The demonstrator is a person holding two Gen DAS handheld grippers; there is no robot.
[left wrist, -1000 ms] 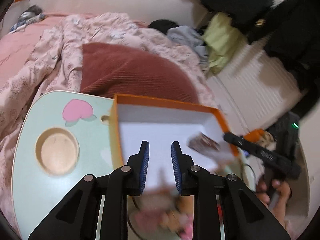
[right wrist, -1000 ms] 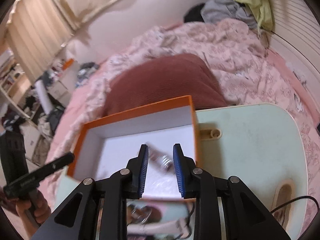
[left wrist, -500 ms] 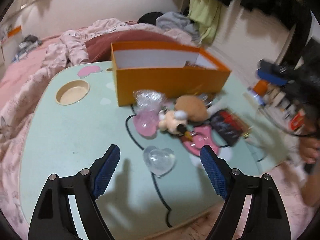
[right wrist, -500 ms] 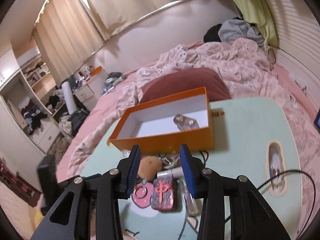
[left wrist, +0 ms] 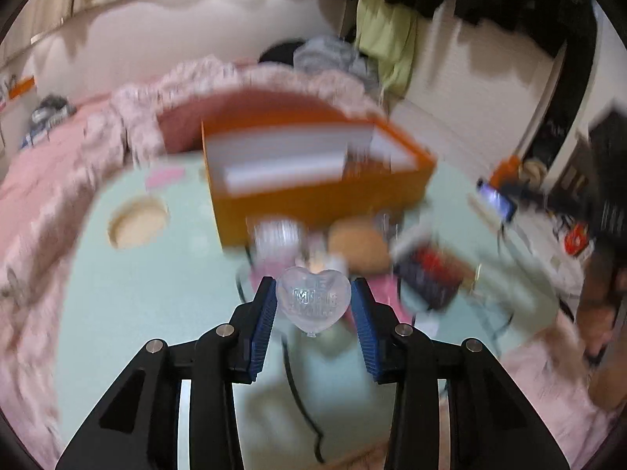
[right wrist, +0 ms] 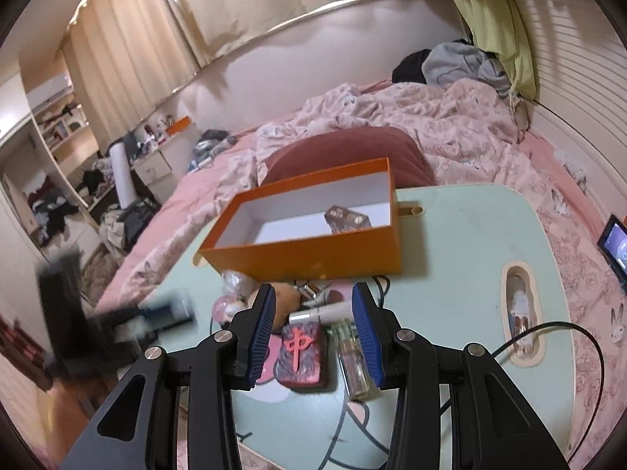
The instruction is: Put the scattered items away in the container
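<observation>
Gripping left tool (left wrist: 312,309): clear heart (left wrist: 312,300)

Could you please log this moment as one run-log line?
left gripper: shut on clear heart case | right gripper: open above red tile | orange box: holds one item | phase: carry to box

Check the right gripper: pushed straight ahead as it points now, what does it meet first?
Probably the white tube lying crosswise between the open jaws of the right gripper, then the orange box behind it. Depth is uncertain.
</observation>
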